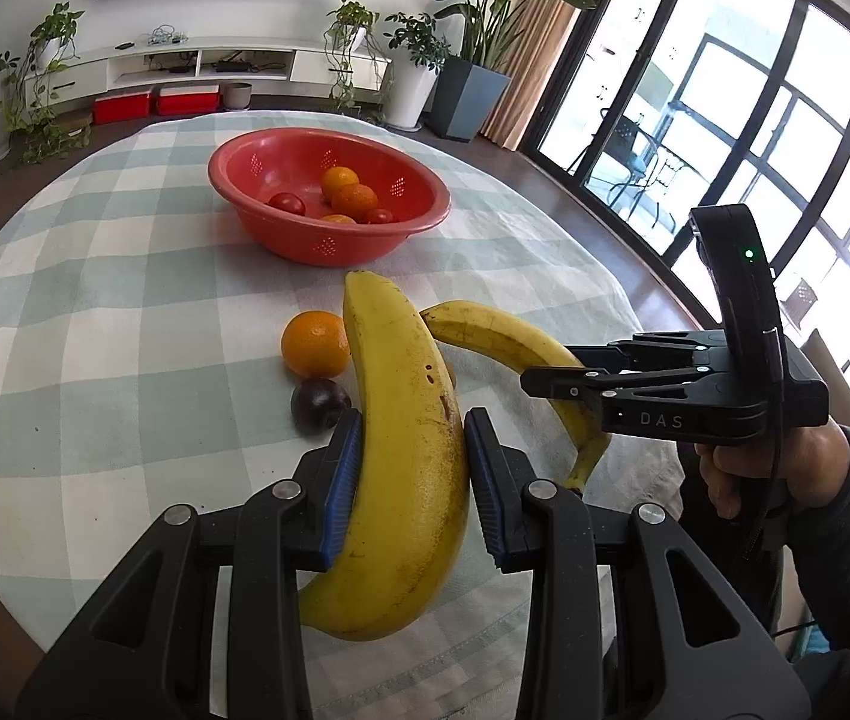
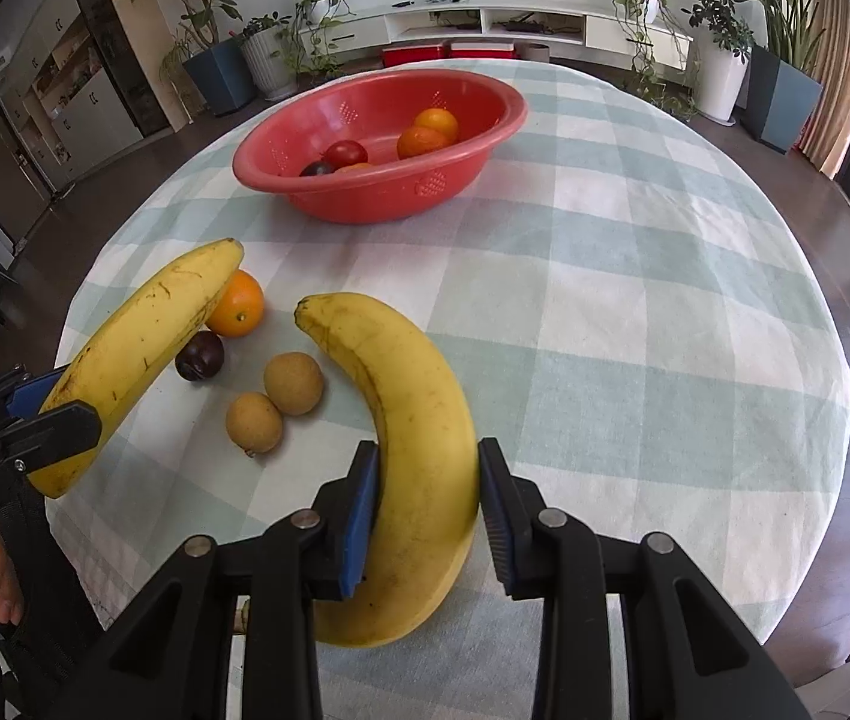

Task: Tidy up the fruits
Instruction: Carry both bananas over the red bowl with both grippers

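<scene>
My left gripper [image 1: 411,483] is shut on a yellow banana [image 1: 407,444], held above the checked tablecloth; it also shows in the right wrist view [image 2: 143,336]. My right gripper [image 2: 427,510] is shut on a second banana [image 2: 419,438], seen in the left wrist view [image 1: 508,342] with the right gripper [image 1: 568,387] around it. A red colander bowl [image 1: 425,219] [image 2: 484,138] holds oranges and tomatoes at the far side. On the cloth lie an orange [image 1: 314,343] [image 2: 239,306], a dark plum [image 1: 320,403] [image 2: 201,355] and two brown round fruits [image 2: 293,383] [image 2: 254,423].
The round table [image 2: 664,300] has a green and white checked cloth. Beyond it stand a white TV cabinet [image 2: 514,24], potted plants [image 1: 419,78] and red boxes [image 1: 155,102]. Glass doors [image 1: 724,120] are at the right.
</scene>
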### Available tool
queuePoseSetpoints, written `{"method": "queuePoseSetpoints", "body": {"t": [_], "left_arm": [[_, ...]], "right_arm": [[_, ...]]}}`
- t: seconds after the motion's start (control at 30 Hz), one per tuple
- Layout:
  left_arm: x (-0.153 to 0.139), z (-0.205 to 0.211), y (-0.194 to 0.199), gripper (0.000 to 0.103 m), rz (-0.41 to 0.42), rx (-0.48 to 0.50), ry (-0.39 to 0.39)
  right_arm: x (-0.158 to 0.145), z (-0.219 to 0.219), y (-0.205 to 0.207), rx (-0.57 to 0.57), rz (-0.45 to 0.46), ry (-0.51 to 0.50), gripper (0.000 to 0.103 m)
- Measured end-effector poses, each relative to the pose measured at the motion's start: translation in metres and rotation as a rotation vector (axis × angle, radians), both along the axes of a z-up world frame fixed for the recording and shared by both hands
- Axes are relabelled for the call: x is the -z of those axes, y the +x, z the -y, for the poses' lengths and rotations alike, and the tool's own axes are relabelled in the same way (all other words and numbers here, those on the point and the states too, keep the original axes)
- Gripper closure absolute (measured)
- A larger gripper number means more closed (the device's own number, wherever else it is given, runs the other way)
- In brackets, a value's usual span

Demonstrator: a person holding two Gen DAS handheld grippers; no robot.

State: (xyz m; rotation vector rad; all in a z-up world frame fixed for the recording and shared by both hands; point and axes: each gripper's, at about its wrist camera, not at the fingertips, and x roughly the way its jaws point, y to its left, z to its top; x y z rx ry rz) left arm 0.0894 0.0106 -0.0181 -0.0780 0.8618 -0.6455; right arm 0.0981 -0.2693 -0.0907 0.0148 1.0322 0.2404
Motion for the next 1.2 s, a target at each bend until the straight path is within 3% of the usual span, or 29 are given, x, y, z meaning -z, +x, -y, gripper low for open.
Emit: {"method": "queuePoseSetpoints", "body": {"t": [0.27,0.5,0.93,1.2], "left_arm": [[-0.023,-0.009,0.001,0.071,0.044,-0.017,-0.024],[-0.051,-0.018,0.021,0.071,0.085,-0.045,-0.046],[-0.097,0.001,0.108,0.071,0.168,-0.055,-0.001],[-0.080,0.028,0.174,0.071,0.136,-0.046,0.038]], "right_arm": [[-0.031,0.013,-0.011,0.018,0.071,0.063,0.068],[-0.065,0.028,0.003,0.043,0.139,0.089,0.068],[-0.111,0.018,0.083,0.015,0.220,0.104,0.068],[-0.098,-0.001,0.141,-0.009,0.200,0.089,0.068]]}}
